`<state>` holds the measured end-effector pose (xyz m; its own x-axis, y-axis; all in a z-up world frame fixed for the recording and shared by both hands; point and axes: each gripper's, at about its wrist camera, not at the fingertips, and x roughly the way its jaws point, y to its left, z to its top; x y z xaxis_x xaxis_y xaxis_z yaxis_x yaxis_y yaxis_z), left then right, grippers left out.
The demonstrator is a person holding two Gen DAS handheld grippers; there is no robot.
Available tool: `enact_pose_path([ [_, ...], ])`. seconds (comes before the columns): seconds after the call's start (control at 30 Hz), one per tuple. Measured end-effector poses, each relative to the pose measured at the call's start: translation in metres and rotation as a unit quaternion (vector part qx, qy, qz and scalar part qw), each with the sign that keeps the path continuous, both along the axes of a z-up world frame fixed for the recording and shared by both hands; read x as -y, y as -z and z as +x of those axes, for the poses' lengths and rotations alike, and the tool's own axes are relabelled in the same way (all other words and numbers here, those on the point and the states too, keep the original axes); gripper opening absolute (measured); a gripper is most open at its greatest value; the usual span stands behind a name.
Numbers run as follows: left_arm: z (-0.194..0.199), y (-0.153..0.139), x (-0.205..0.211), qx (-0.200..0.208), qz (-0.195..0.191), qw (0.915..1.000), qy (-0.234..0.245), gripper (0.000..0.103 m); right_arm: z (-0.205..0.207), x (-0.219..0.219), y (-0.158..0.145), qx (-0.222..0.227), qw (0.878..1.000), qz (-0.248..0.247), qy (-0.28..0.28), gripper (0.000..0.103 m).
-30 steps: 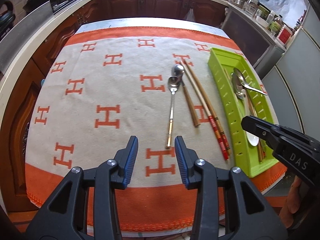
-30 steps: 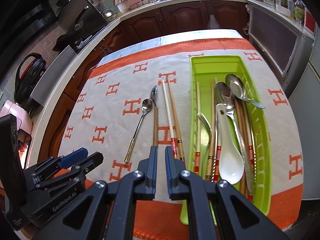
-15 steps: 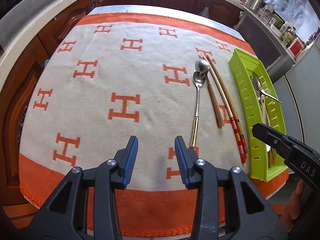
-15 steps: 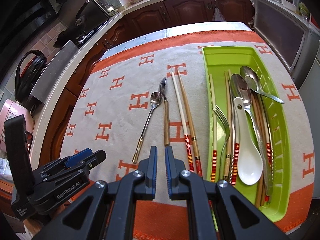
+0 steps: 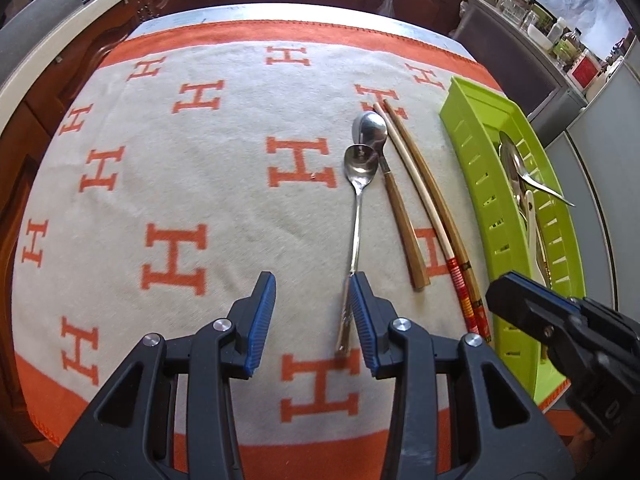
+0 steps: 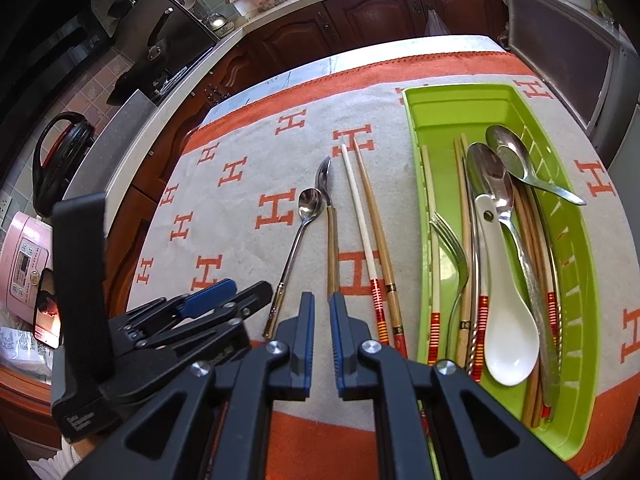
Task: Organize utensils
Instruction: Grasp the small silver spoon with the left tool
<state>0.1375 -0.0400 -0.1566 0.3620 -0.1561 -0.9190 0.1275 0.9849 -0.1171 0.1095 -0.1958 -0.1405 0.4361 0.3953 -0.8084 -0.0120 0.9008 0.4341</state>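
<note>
A slim metal spoon lies on the H-patterned cloth. My left gripper stands open over its handle end, which runs just inside the right pad without being pinched. Beside it lie a wood-handled spoon and a pair of chopsticks. The green tray at the right holds several utensils, among them a white ceramic spoon and a fork. My right gripper hovers near the wood-handled spoon's end, its jaws almost together with nothing between them.
The cloth's orange border runs along the near table edge. A pink rice cooker and a black kettle stand on the counter at the left. Dark wooden cabinets line the far side.
My left gripper has come down and to the right, so the slim spoon's handle end now sits between its fingers. The right gripper has hardly moved.
</note>
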Motion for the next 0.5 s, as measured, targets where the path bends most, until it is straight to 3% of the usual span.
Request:
enact_pose_path([
  [0.17,0.012,0.008,0.017,-0.006,0.008,0.9999,0.010,0.035,0.004,0.006,0.003,0.002,1.000,0.005,0.001,0.008],
  [0.5,0.022,0.014,0.038,0.015,0.063,0.9979,0.013,0.034,0.009,0.017,0.008,0.004,1.000,0.012,0.006,0.008],
])
